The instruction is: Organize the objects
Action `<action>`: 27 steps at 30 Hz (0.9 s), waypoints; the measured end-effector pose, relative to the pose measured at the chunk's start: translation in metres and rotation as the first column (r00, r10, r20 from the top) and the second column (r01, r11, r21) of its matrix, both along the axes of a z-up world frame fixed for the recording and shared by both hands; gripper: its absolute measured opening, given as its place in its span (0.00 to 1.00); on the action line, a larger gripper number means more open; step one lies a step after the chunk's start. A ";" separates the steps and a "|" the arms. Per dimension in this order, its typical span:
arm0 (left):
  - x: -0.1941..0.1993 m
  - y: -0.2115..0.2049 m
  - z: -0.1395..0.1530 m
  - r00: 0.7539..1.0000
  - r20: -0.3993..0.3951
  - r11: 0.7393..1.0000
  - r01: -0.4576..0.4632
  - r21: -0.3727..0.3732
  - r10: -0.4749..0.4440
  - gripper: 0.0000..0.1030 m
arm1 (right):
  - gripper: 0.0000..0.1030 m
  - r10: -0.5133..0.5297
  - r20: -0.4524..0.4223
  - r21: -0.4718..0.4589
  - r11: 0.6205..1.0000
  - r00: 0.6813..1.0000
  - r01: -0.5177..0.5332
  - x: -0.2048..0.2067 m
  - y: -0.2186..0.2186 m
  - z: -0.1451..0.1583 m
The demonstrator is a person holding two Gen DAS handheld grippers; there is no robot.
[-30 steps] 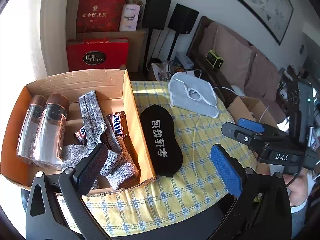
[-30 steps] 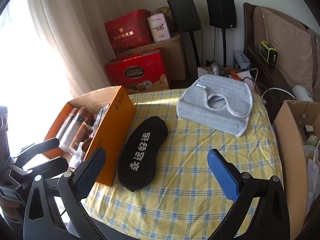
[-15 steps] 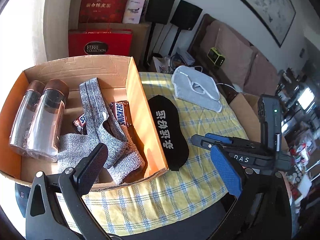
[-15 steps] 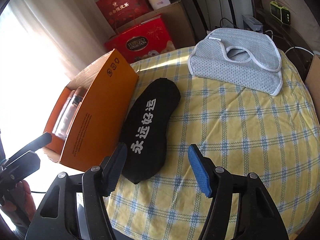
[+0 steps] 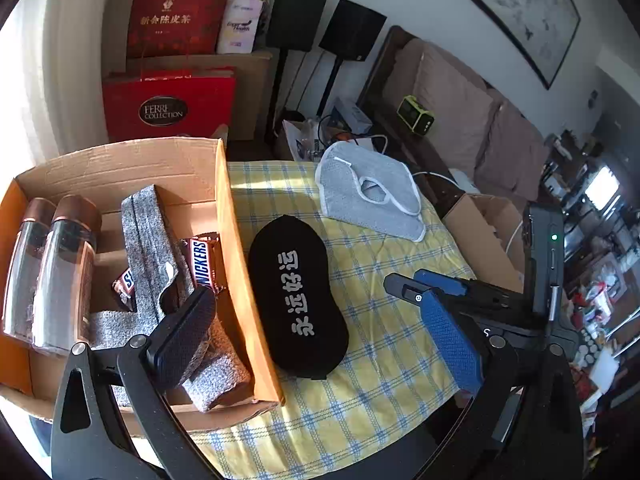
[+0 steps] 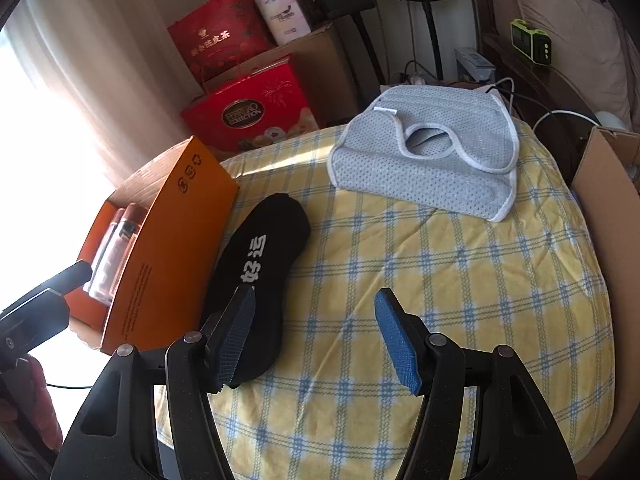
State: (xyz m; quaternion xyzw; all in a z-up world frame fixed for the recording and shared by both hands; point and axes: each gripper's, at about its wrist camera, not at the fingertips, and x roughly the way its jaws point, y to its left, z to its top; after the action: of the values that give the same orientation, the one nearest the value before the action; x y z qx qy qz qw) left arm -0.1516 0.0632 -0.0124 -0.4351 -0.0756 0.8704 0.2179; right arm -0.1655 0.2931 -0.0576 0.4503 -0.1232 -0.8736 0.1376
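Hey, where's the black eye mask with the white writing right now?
The black eye mask lies flat on the checked tablecloth, against the orange box's right wall, nearer than the grey mesh cloth.

Left wrist view angled down from close above the orange box (image 5: 236,264), facing the sofa side of the room, right wrist view low over the checked tablecloth (image 6: 460,280), facing the curtain corner, both sharing the black eye mask (image 5: 298,300), grey mesh pad (image 6: 428,160), red gift boxes (image 5: 168,106)
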 end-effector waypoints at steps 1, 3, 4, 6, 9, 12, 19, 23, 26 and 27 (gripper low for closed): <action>-0.007 0.006 0.001 1.000 0.013 1.000 0.008 0.004 -0.008 0.99 | 0.63 -0.016 0.000 0.002 1.000 1.000 0.016 -0.003 0.007 0.002; -0.021 0.015 0.004 0.999 0.032 1.000 0.019 0.023 -0.020 0.99 | 0.63 -0.042 -0.001 0.011 0.999 0.999 0.042 -0.009 0.019 0.006; -0.027 0.020 0.005 0.999 0.038 0.999 0.024 0.027 -0.025 0.99 | 0.63 -0.054 -0.005 0.016 0.998 0.999 0.054 -0.012 0.025 0.008; -0.042 0.033 0.008 0.999 0.029 1.000 0.016 -0.003 -0.016 0.99 | 0.63 -0.076 -0.011 0.025 0.997 0.997 0.076 -0.017 0.037 0.011; -0.065 0.053 0.009 1.000 0.020 0.999 0.014 -0.030 -0.013 0.99 | 0.63 -0.105 -0.017 0.030 0.994 0.994 0.105 -0.027 0.054 0.016; -0.092 0.074 0.001 0.996 0.083 0.999 0.017 -0.031 -0.015 0.99 | 0.63 -0.145 -0.012 0.021 0.989 0.989 0.145 -0.040 0.075 0.017; -0.148 0.115 -0.043 0.978 0.209 0.995 -0.008 -0.098 0.028 0.99 | 0.63 -0.238 0.013 0.033 0.971 0.971 0.238 -0.075 0.118 0.007; -0.176 0.125 -0.071 0.960 0.268 0.994 -0.051 -0.100 0.076 0.99 | 0.63 -0.255 0.042 0.023 0.967 0.966 0.254 -0.094 0.128 -0.005; -0.191 0.126 -0.089 0.940 0.329 0.996 -0.084 -0.044 0.094 0.99 | 0.63 -0.254 0.053 0.051 0.967 0.966 0.251 -0.105 0.130 -0.013; -0.195 0.126 -0.093 0.935 0.342 0.995 -0.093 -0.034 0.099 0.99 | 0.63 -0.254 0.060 0.052 0.967 0.965 0.251 -0.109 0.131 -0.016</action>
State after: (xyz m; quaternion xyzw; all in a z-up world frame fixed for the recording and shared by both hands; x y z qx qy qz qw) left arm -0.3464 0.1890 -0.1059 -0.5776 -0.1262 0.7915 0.1549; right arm -0.2743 0.4241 -0.0735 0.4626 -0.1646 -0.8711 0.0111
